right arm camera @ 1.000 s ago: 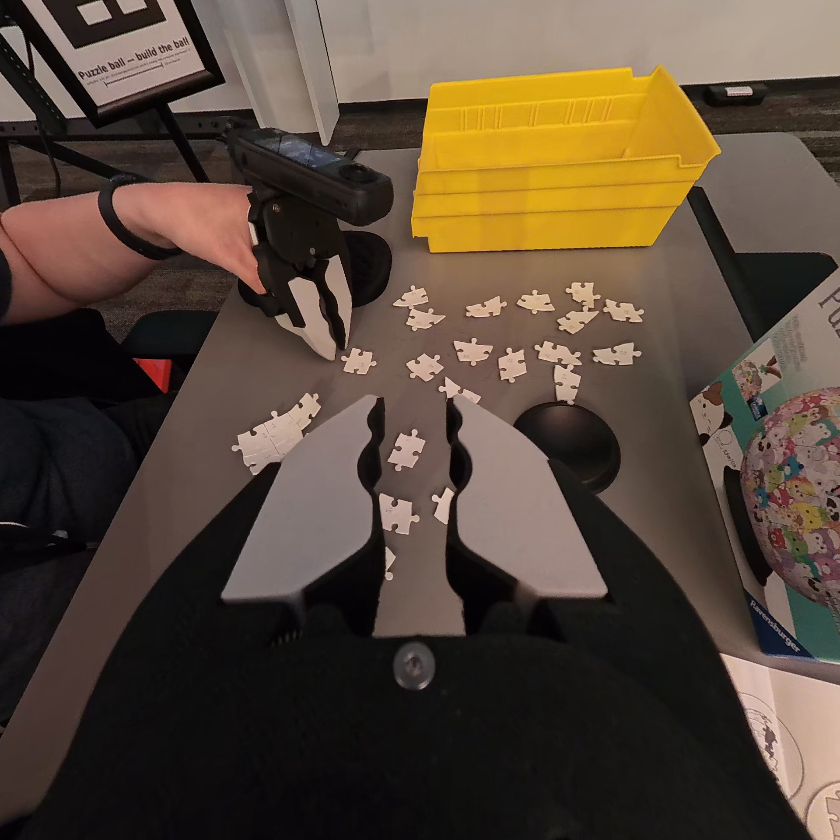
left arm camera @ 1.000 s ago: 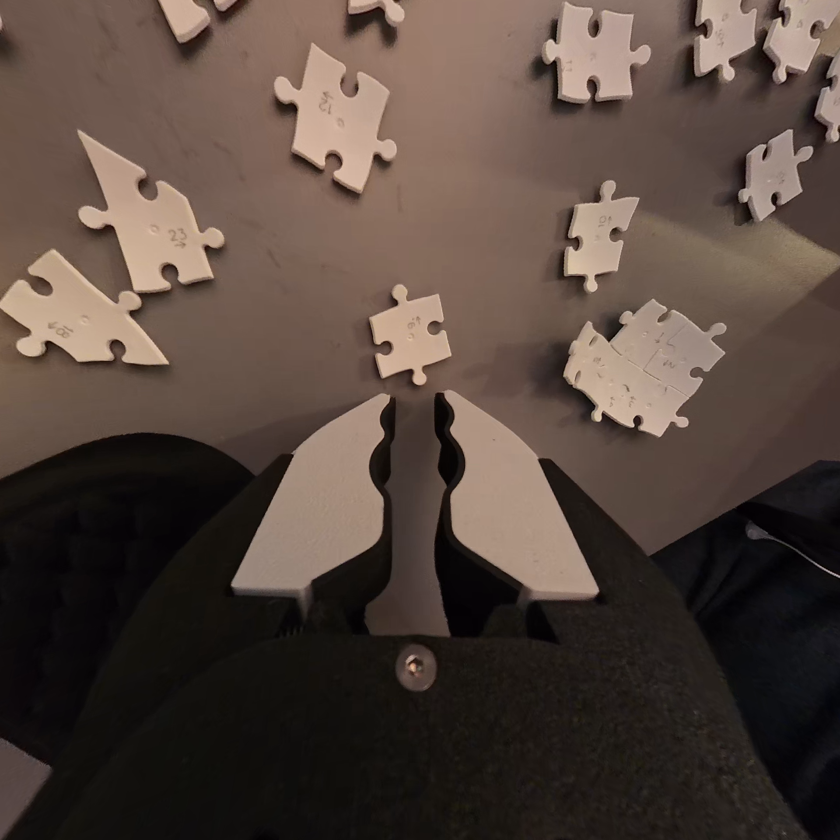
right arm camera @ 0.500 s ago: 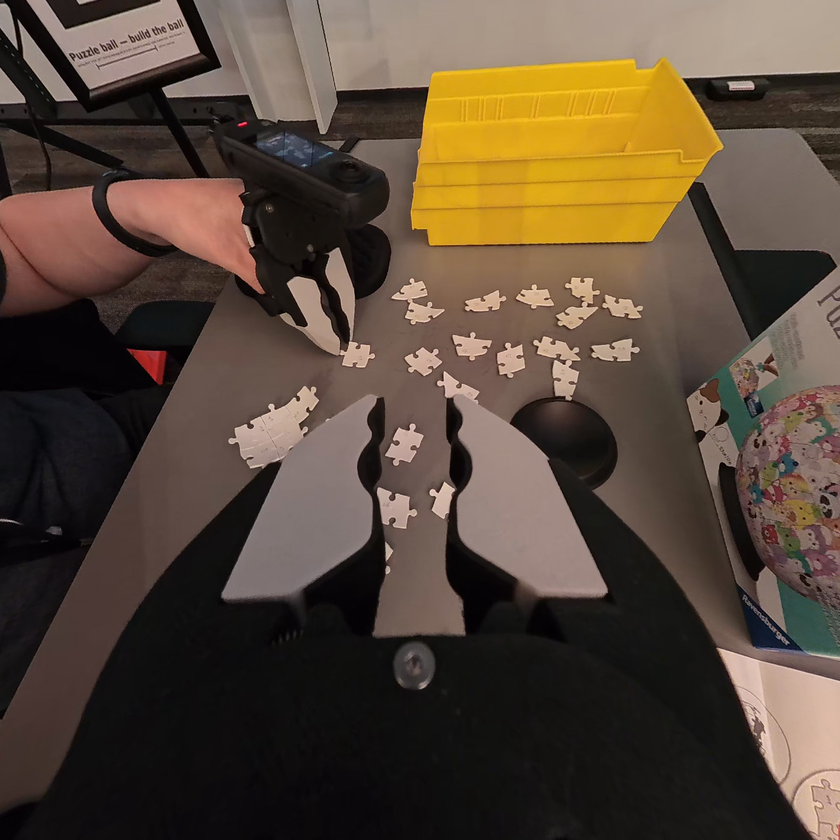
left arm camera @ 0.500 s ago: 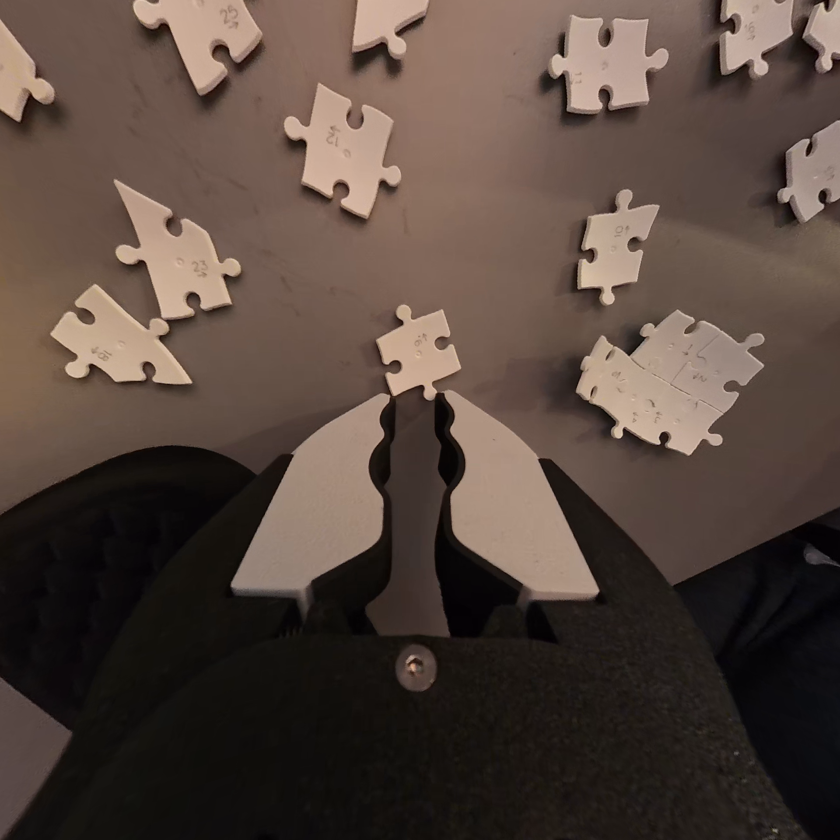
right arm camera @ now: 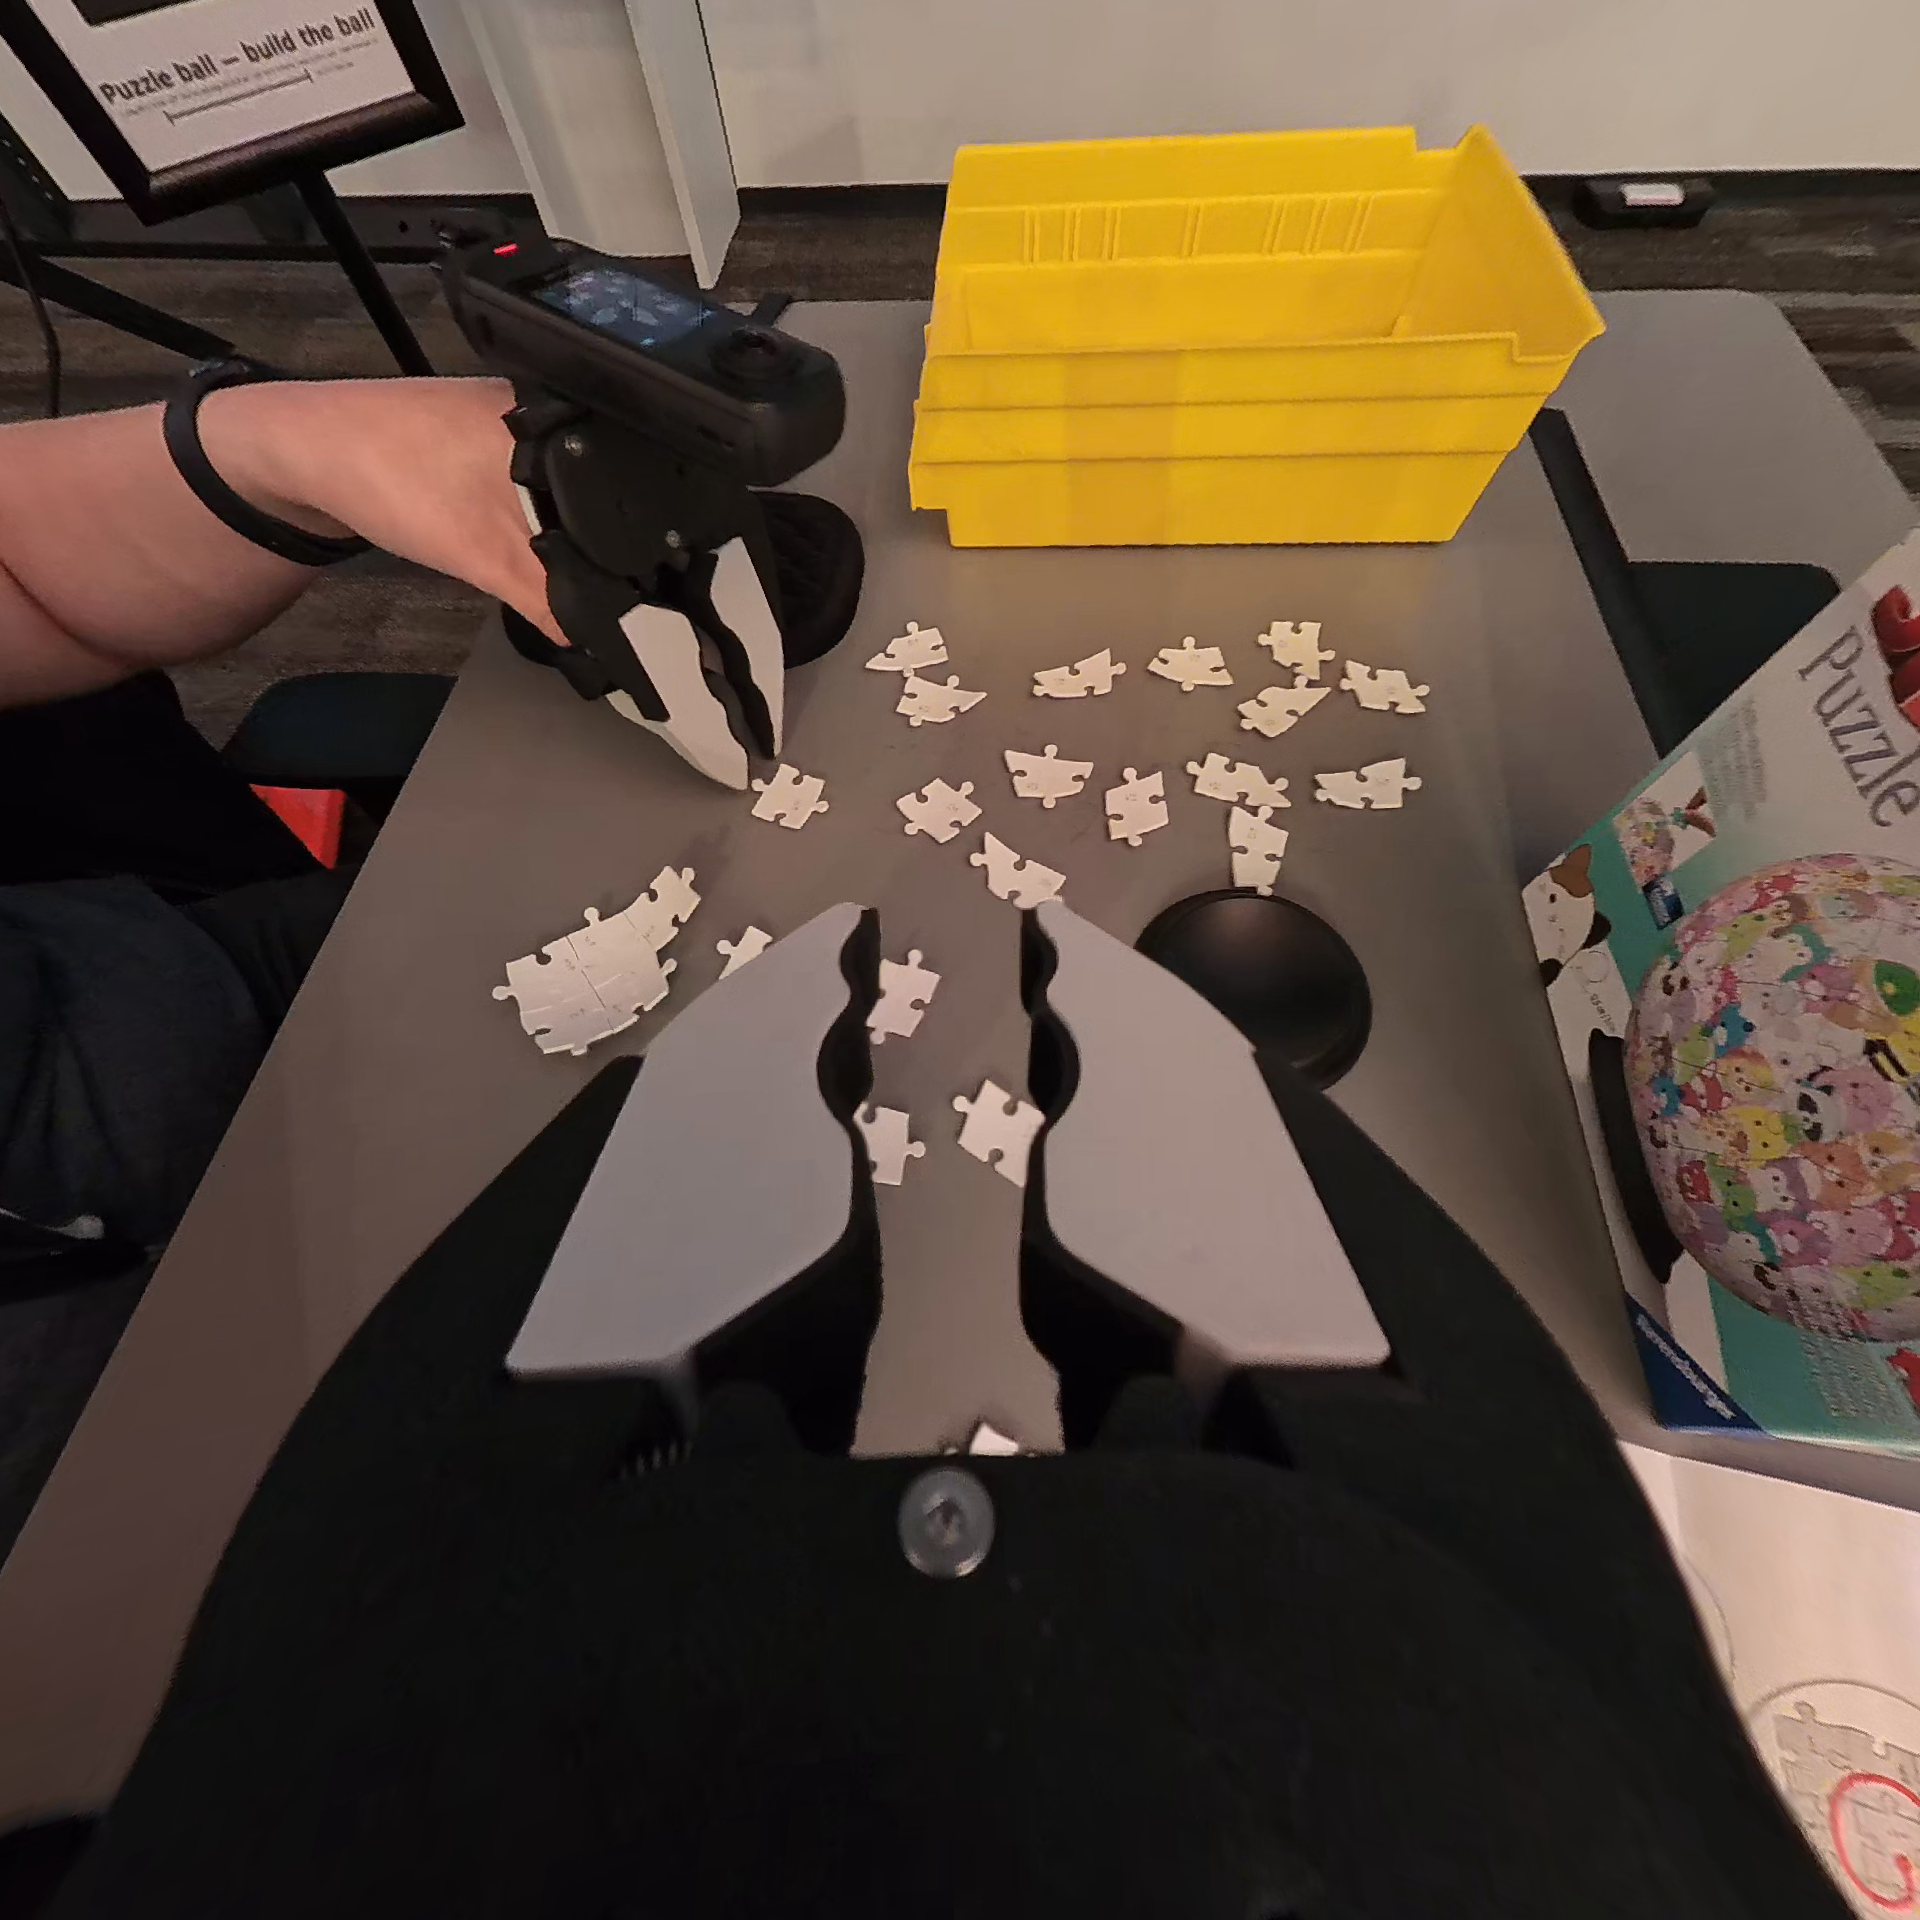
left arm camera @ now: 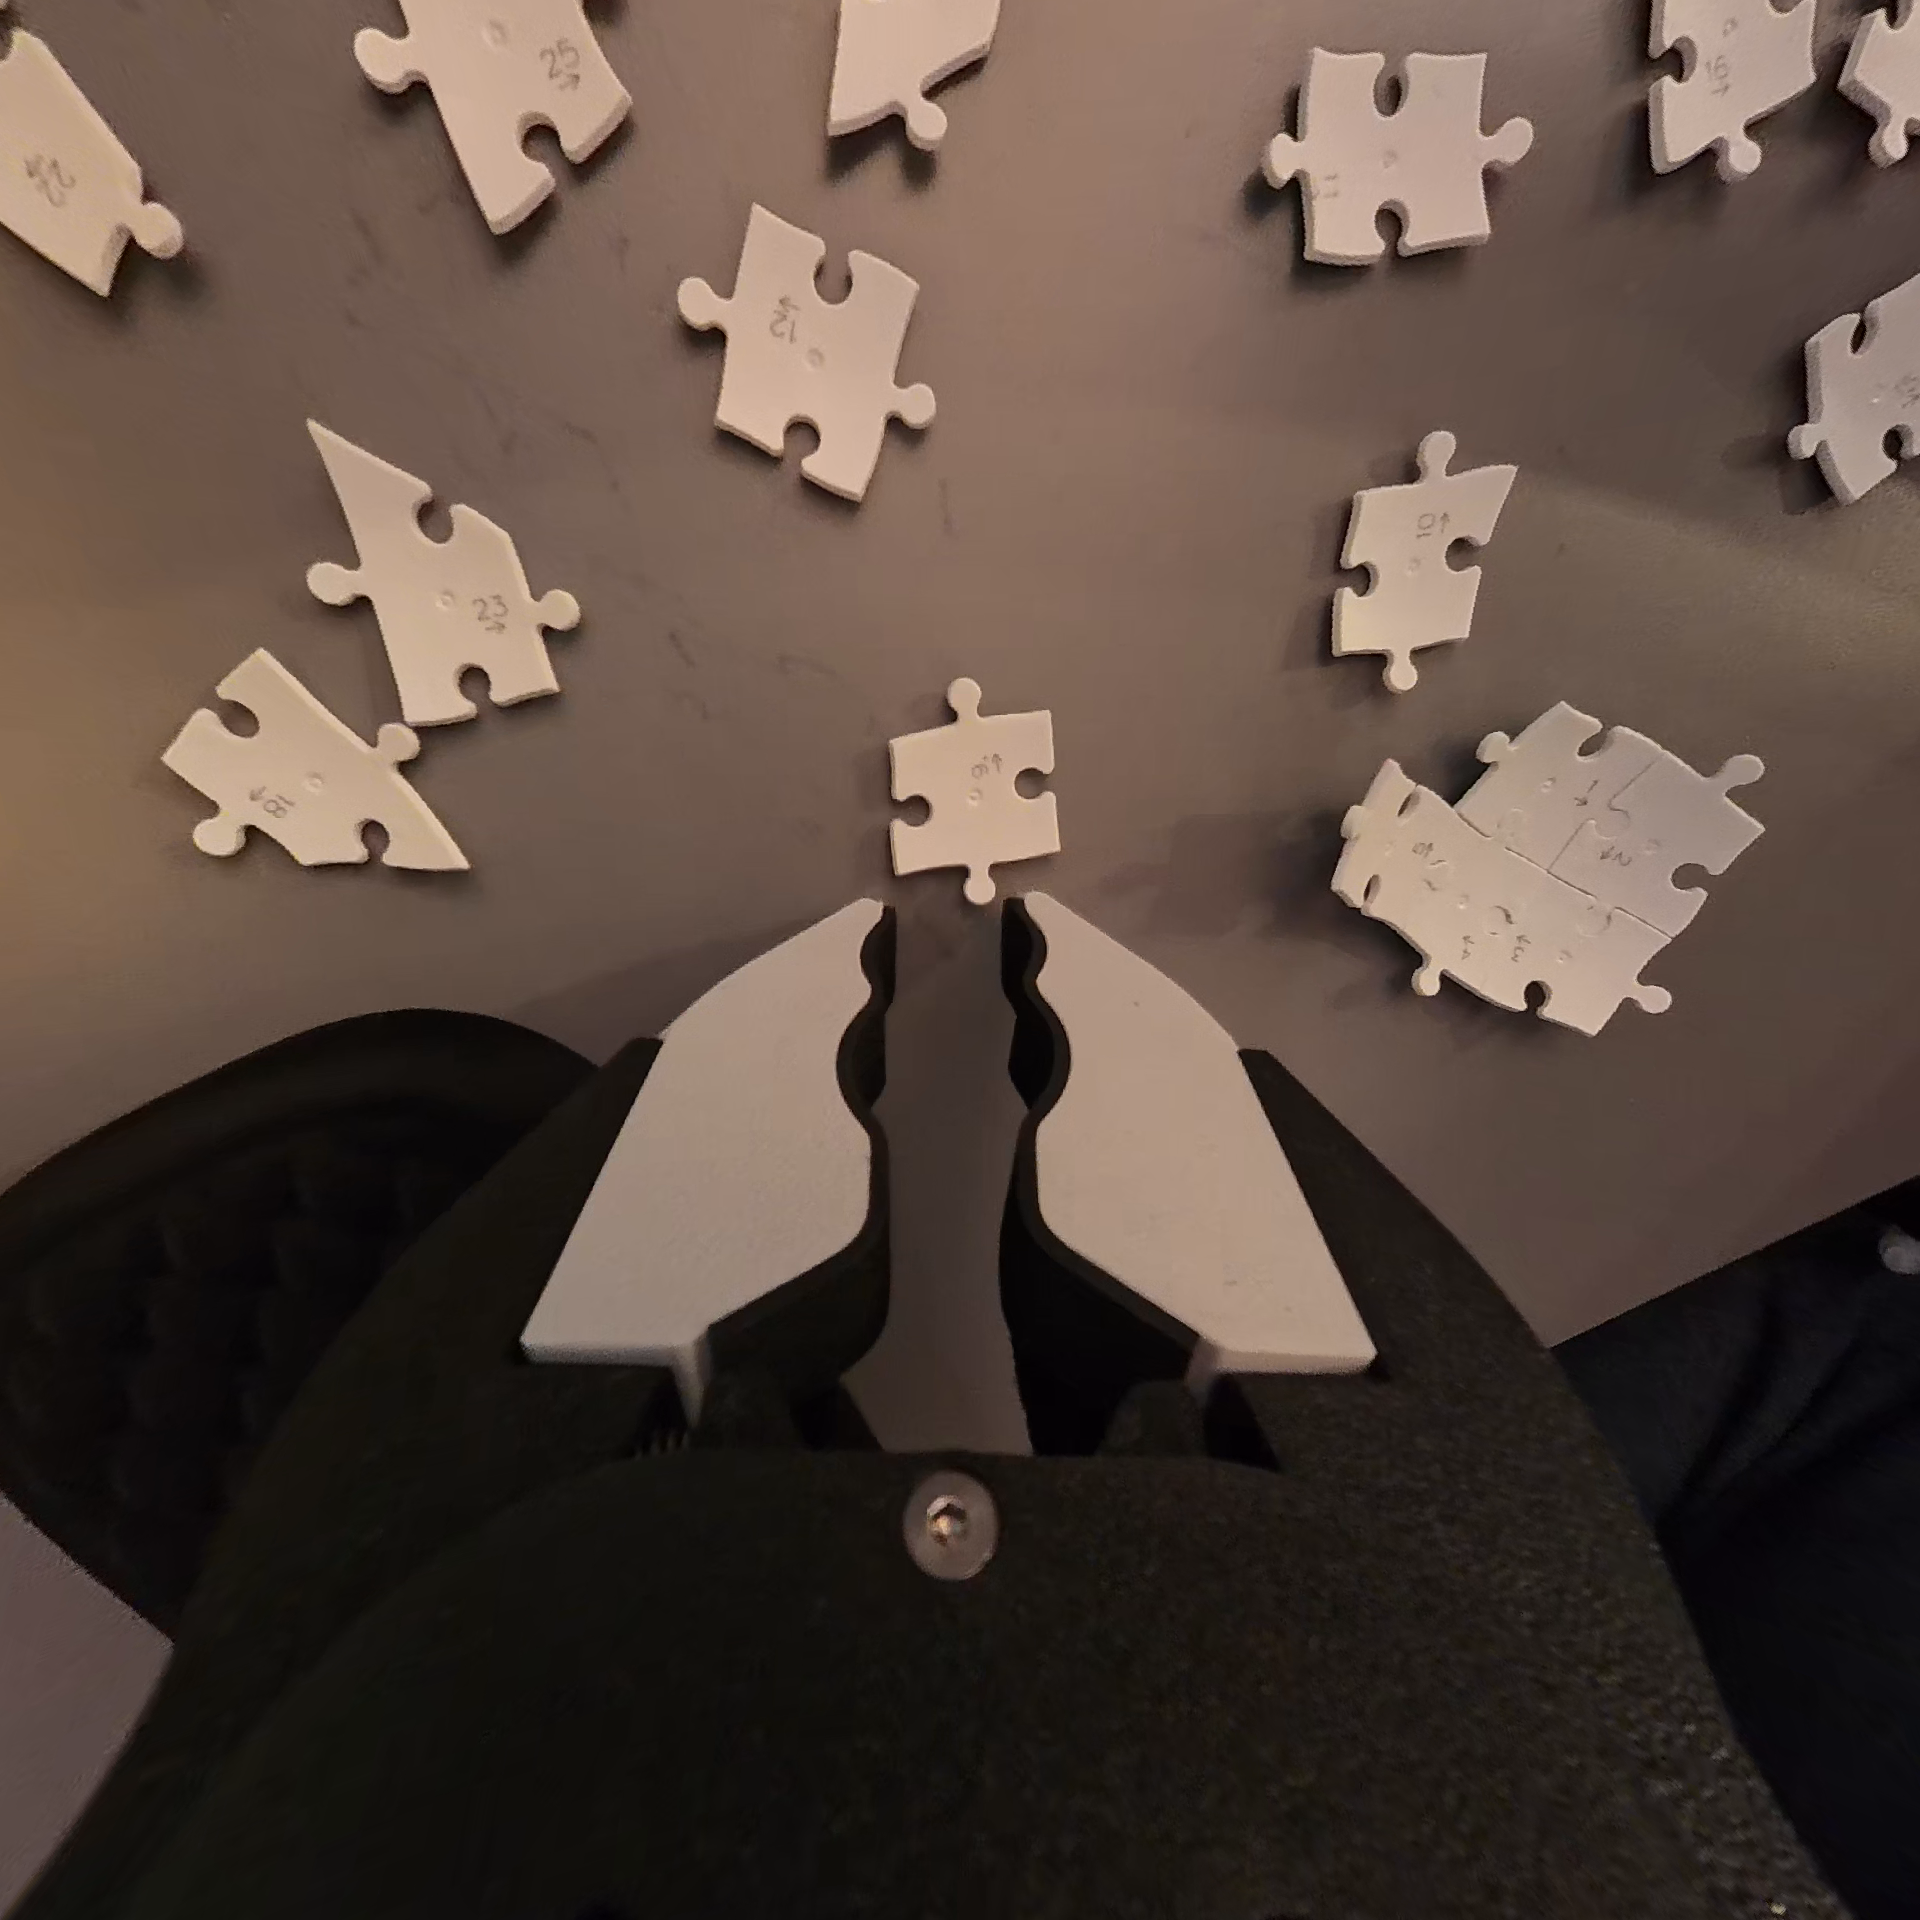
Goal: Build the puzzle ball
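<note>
A grey bench [right arm camera: 1455,935] is scattered with white puzzle pieces. The left gripper [left arm camera: 943,906], fingers narrowly parted and empty, points down at one small piece [left arm camera: 972,795] lying just beyond its tips. A joined cluster of pieces [left arm camera: 1538,883] lies near its right. The right gripper [right arm camera: 948,914] hovers above loose pieces, fingers narrowly apart, holding nothing.

stacked yellow bins [right arm camera: 1226,416], framed sign [right arm camera: 208,94], grey table [right arm camera: 1455,935]
</note>
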A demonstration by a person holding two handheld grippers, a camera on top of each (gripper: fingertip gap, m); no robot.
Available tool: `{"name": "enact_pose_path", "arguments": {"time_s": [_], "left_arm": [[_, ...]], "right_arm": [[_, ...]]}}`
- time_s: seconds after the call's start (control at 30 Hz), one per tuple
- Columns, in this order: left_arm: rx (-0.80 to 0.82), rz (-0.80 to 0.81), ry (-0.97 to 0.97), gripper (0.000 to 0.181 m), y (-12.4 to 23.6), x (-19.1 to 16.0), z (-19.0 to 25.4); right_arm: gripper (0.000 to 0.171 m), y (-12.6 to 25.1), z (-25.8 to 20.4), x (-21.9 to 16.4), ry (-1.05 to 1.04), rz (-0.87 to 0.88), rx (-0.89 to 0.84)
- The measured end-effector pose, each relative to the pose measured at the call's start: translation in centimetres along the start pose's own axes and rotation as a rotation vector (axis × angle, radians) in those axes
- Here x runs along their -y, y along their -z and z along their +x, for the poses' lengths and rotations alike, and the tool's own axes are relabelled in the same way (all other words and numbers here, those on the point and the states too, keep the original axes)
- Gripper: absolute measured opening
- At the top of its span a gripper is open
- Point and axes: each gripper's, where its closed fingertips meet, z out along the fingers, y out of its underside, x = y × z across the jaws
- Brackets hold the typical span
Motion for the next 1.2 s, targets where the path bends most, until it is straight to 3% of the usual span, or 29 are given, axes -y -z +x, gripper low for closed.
{"name": "enact_pose_path", "arguments": {"time_s": [0.23, 0.37, 0.6, 0.77, 0.87, 1.0, 1.2], "left_arm": [[0.041, 0.109, -0.001, 0.019, 1.9, 0.6, -0.3], [0.096, 0.267, -0.021, 0.019, 4.0, 1.9, -0.6], [0.24, 0.688, -0.107, 0.021, 9.4, 5.2, -1.3], [0.174, 0.903, -0.107, 0.028, 12.0, 6.7, -0.9], [0.156, 1.023, -0.118, 0.042, 13.5, 7.6, -1.1], [0.243, 1.159, -0.181, 0.059, 15.3, 8.8, -1.9], [0.278, 1.246, -0.268, 0.064, 17.8, 11.7, -1.8]], "right_arm": [[0.027, 2.4, 1.2, 1.8, 0.027, 0.12, -0.076], [0.028, 4.1, 1.9, 3.6, 0.076, 0.247, -0.143], [0.049, 5.9, 3.2, 4.3, 0.073, 0.364, -0.193], [0.067, 7.2, 4.8, 4.4, 0.086, 0.425, -0.31], [0.076, 8.0, 6.0, 4.3, 0.08, 0.446, -0.389], [0.075, 9.3, 7.1, 4.4, 0.08, 0.487, -0.473], [0.059, 10.2, 6.9, 4.8, 0.195, 0.529, -0.541]]}}
